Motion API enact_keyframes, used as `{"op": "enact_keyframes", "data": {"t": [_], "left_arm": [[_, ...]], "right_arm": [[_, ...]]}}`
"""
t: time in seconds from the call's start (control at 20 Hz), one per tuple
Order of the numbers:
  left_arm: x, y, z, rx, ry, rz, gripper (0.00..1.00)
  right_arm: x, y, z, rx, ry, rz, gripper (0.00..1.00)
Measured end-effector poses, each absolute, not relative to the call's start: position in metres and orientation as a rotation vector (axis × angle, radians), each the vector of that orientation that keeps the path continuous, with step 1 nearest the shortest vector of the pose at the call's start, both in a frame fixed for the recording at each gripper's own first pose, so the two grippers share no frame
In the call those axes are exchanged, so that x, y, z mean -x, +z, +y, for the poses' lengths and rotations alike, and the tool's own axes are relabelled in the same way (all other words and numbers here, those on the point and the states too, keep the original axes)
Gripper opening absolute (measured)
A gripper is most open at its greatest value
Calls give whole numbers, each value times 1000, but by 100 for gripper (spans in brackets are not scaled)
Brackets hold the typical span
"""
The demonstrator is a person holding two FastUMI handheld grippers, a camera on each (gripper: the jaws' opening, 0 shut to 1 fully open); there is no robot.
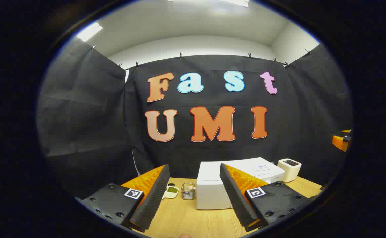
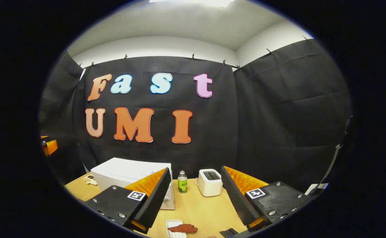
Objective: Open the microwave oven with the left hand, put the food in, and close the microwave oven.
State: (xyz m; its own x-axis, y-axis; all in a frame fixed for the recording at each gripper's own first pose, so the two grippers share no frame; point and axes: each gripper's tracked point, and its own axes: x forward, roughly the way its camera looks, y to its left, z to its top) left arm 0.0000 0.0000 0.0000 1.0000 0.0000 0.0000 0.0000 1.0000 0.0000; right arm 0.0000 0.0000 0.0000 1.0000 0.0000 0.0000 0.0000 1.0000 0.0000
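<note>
A white microwave oven [image 1: 212,190] stands on the wooden table, its door closed; in the right gripper view the microwave [image 2: 127,173] sits at the left behind my left finger. The food, a reddish-brown piece [image 2: 183,228] on a small white tray [image 2: 174,233], lies on the table near the front, below and between the right gripper's fingers. My left gripper [image 1: 196,198] is open above the table, short of the microwave, holding nothing. My right gripper [image 2: 196,198] is open too, above the tray. The other gripper's orange edge [image 1: 341,142] shows far right in the left gripper view.
A white toaster [image 2: 210,181] and a small green bottle [image 2: 182,181] stand right of the microwave. Left of it are a small metal basket [image 1: 188,191] and a white dish with green contents [image 1: 171,191]. The wooden table [image 1: 186,218] has bare room in front.
</note>
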Motion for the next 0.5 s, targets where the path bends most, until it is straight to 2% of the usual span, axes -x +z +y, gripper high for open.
{"op": "enact_keyframes", "data": {"t": [0.2, 0.3, 0.5], "left_arm": [[7, -5, -21, 30, 10, 26, 94], [11, -2, -32, 16, 14, 21, 100], [18, 1, -52, -4, 16, 16, 94]], "right_arm": [[-5, 2, -20, -10, 12, -7, 95], [-6, -1, -28, -15, 23, 1, 95], [-10, -7, -43, -26, 35, 11, 95]]}}
